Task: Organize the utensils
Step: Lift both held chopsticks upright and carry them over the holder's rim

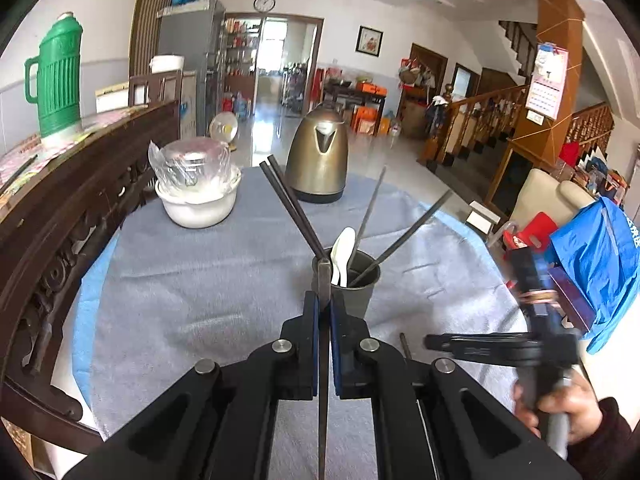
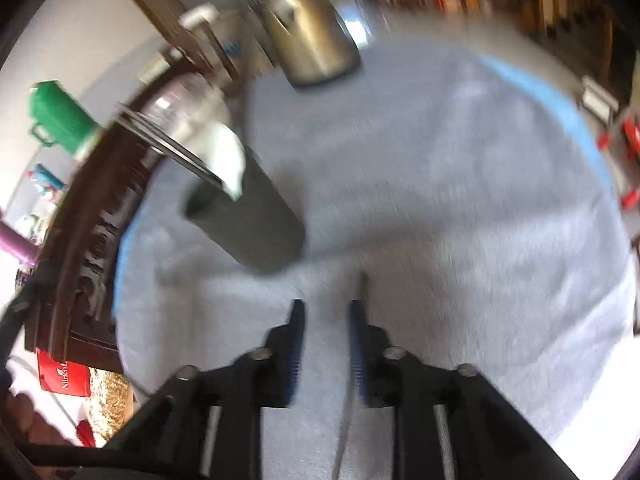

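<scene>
A dark grey holder cup (image 1: pixel 354 284) stands on the blue-grey cloth and holds black chopsticks (image 1: pixel 292 204) and white spoons (image 1: pixel 344 252). My left gripper (image 1: pixel 325 304) is shut on a thin dark utensil (image 1: pixel 324 280) whose tip is at the cup's near rim. My right gripper (image 2: pixel 326 308) is open just above the cloth, with a thin dark utensil (image 2: pixel 362 284) lying along its right finger. The right wrist view is blurred; the cup (image 2: pixel 248 216) is to its left there. The right gripper also shows in the left wrist view (image 1: pixel 430 342).
A brass-coloured kettle (image 1: pixel 318 156) and a white bowl with a wrapped lid (image 1: pixel 196 192) stand at the back of the round table (image 1: pixel 160 280). A dark carved wooden bench back (image 1: pixel 60 208) runs along the left. A green thermos (image 1: pixel 56 76) stands behind it.
</scene>
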A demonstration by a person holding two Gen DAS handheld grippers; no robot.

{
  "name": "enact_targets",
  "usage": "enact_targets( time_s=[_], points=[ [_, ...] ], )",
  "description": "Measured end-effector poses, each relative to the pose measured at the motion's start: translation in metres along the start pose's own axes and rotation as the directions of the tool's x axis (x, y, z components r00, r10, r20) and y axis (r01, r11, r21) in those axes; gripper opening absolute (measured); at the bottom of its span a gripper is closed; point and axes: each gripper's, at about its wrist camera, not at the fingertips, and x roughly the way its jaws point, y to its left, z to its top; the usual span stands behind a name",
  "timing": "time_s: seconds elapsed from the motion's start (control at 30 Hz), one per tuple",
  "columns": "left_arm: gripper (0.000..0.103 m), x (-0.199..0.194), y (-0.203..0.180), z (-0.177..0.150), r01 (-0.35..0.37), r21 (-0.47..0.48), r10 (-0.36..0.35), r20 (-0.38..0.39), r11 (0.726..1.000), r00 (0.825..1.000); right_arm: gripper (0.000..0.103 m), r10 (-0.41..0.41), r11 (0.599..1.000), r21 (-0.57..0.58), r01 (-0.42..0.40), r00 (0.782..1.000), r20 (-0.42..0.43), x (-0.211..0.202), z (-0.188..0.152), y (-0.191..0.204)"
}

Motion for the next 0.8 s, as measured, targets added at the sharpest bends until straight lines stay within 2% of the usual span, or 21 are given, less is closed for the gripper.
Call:
enact_targets(
  time_s=[0.17, 0.33, 0.37, 0.4, 0.47, 0.53, 0.6, 0.7, 0.8],
  points=[
    [0.006, -0.018, 0.003, -0.008, -0.021, 0.005, 0.021, 0.055, 1.0, 0.998, 0.035, -0.065, 0.998, 0.015, 0.067, 0.993, -0.096, 0.048, 0.0, -0.007],
    [0.006, -0.031, 0.01, -0.014, -0.025, 0.006, 0.024, 0.122, 1.0, 0.992, 0.035, -0.166, 0.986, -0.048, 0.161, 0.979, -0.116, 0.078, 0.003, 0.001],
    [0.006, -0.032, 0.012, -0.014, -0.026, 0.007, 0.025, 0.127, 1.0, 0.992, 0.032, -0.181, 0.982, -0.065, 0.175, 0.98, -0.087, 0.078, 0.004, 0.005],
    [0.006, -0.032, 0.013, -0.015, -0.028, 0.006, 0.027, 0.13, 1.0, 0.991, 0.018, -0.2, 0.977, -0.09, 0.192, 0.977, -0.08, 0.08, 0.003, 0.01],
    [0.006, -0.033, 0.019, -0.015, -0.03, -0.004, 0.03, 0.134, 1.0, 0.991, 0.008, -0.244, 0.962, -0.14, 0.233, 0.968, -0.066, 0.082, 0.001, 0.017],
    [0.006, -0.033, 0.024, -0.016, -0.032, -0.017, 0.034, 0.137, 0.999, 0.99, 0.007, -0.223, 0.967, -0.143, 0.212, 0.973, -0.067, 0.08, -0.002, 0.02],
    [0.006, -0.036, 0.03, -0.014, -0.032, -0.034, 0.036, 0.144, 0.999, 0.989, 0.007, -0.22, 0.965, -0.148, 0.215, 0.975, -0.025, 0.067, -0.005, 0.023],
    [0.006, -0.044, 0.038, -0.011, -0.038, -0.056, 0.047, 0.174, 0.998, 0.984, 0.007, -0.164, 0.974, -0.149, 0.168, 0.986, 0.038, 0.039, -0.009, 0.03],
    [0.006, -0.052, 0.043, -0.007, -0.042, -0.075, 0.057, 0.209, 0.996, 0.976, 0.007, -0.119, 0.977, -0.166, 0.137, 0.986, 0.118, 0.006, -0.013, 0.04]
  ],
)
